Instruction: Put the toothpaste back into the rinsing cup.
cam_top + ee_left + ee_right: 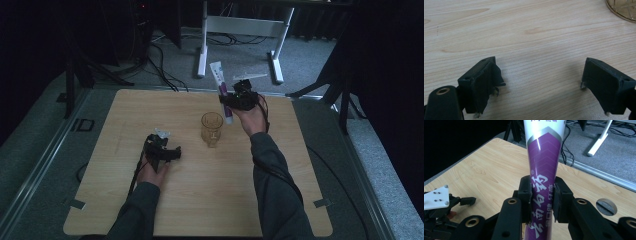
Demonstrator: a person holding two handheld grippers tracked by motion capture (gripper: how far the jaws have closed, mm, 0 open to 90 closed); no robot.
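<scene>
Here, right tool (541, 200) clamping toothpaste tube (543, 167), glass mug (211, 129) beside

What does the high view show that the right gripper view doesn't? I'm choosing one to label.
High view alone: the amber glass cup standing mid-table, both forearms, and the tube's full length, lifted and tilted beside the cup. Right gripper view alone: the right gripper close up, its fingers pressed on the tube's purple part with white lettering, and a round grommet in the tabletop. Both share the wooden table, the tube, the left gripper resting low on the table, and the white desk leg on the grey floor behind.
</scene>
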